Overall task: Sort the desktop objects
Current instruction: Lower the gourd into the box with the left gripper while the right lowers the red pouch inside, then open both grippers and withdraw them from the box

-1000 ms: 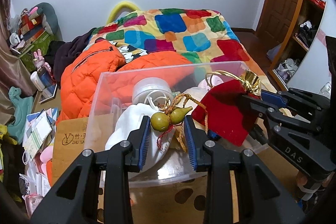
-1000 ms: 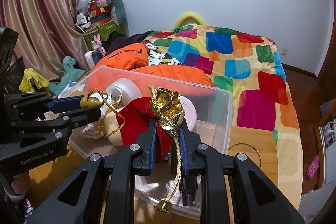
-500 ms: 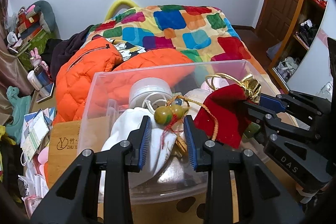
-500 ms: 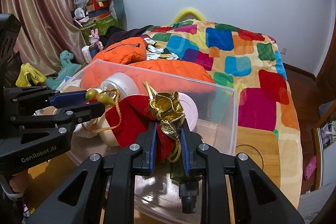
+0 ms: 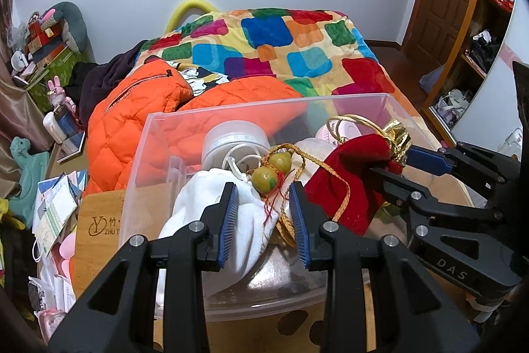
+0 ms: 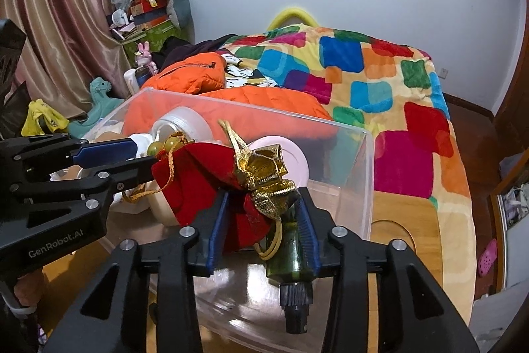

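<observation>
A clear plastic bin [image 5: 155, 154] fills the middle of both views, standing on a wooden counter [image 5: 99, 220] in front of a bed with a patchwork blanket [image 5: 281, 38] and an orange jacket [image 5: 139, 108].

Inside the bin, in the left wrist view, a white cloth bag [image 5: 211, 204] lies at lower centre, a round white jar [image 5: 234, 138] behind it, and a pink-lidded tub [image 6: 291, 154] toward the far wall. A dark green bottle [image 6: 291, 253] with a black cap lies on the bin floor at the lower centre of the right wrist view.

The left hand-held gripper [image 5: 264, 210] has its pads parted a little, with a gourd charm [image 5: 271, 174] on a gold cord just above and between the tips; the pads do not press on it.

The right hand-held gripper [image 6: 263, 230] has just been opening its jaws; the red velvet pouch [image 6: 198, 181] with a gold neck [image 6: 267, 177] sits between the pads, slumped into the bin, and whether the left pad still touches the cloth is unclear.
</observation>
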`<action>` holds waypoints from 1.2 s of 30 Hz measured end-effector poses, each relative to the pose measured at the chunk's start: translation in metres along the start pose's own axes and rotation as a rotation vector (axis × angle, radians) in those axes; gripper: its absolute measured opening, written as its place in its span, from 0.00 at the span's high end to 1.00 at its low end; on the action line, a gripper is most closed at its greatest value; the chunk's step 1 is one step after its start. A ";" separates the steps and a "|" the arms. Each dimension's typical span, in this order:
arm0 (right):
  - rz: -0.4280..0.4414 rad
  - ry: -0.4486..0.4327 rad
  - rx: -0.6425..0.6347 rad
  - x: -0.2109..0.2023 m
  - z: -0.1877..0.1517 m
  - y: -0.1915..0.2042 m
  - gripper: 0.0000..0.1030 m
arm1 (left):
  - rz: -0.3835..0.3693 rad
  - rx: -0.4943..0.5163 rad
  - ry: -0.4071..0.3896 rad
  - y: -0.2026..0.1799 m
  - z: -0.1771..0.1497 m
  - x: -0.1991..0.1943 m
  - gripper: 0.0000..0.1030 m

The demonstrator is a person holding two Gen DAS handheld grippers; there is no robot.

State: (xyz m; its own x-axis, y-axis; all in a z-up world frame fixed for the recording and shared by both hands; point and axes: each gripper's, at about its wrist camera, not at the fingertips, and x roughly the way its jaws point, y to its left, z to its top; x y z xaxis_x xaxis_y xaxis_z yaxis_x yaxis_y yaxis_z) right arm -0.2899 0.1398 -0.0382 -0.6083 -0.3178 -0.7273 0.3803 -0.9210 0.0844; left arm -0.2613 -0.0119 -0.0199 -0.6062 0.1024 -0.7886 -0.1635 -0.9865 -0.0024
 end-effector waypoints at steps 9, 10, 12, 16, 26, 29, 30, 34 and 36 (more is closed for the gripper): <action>-0.017 -0.029 -0.001 -0.014 0.001 0.003 0.56 | -0.011 -0.020 -0.001 0.002 -0.001 -0.005 0.68; -0.017 -0.028 0.001 -0.015 0.000 0.003 0.56 | -0.012 -0.020 -0.001 0.002 -0.001 -0.006 0.68; -0.023 -0.027 0.002 -0.017 0.000 0.004 0.56 | -0.011 -0.018 -0.005 0.002 -0.002 -0.009 0.65; -0.039 -0.036 0.004 -0.023 -0.002 0.003 0.51 | -0.009 -0.020 -0.019 0.002 -0.003 -0.015 0.58; -0.066 -0.053 0.002 -0.037 -0.006 0.005 0.47 | 0.012 -0.016 -0.046 0.001 -0.007 -0.028 0.45; -0.079 -0.068 0.008 -0.041 -0.007 0.005 0.37 | 0.011 -0.017 -0.051 0.002 -0.010 -0.032 0.44; -0.080 -0.069 0.006 -0.043 -0.008 0.005 0.37 | 0.013 -0.018 -0.052 0.002 -0.010 -0.033 0.43; -0.082 -0.080 0.008 -0.049 -0.009 0.008 0.37 | 0.013 -0.022 -0.059 0.001 -0.013 -0.037 0.39; -0.084 -0.088 0.010 -0.052 -0.009 0.009 0.37 | 0.017 -0.026 -0.064 0.001 -0.014 -0.040 0.37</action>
State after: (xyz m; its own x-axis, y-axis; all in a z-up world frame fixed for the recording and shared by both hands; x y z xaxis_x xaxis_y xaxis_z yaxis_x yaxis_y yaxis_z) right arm -0.2482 0.1506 -0.0057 -0.6968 -0.2579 -0.6692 0.3187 -0.9473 0.0333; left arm -0.2262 -0.0190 0.0028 -0.6577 0.0924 -0.7476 -0.1327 -0.9911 -0.0058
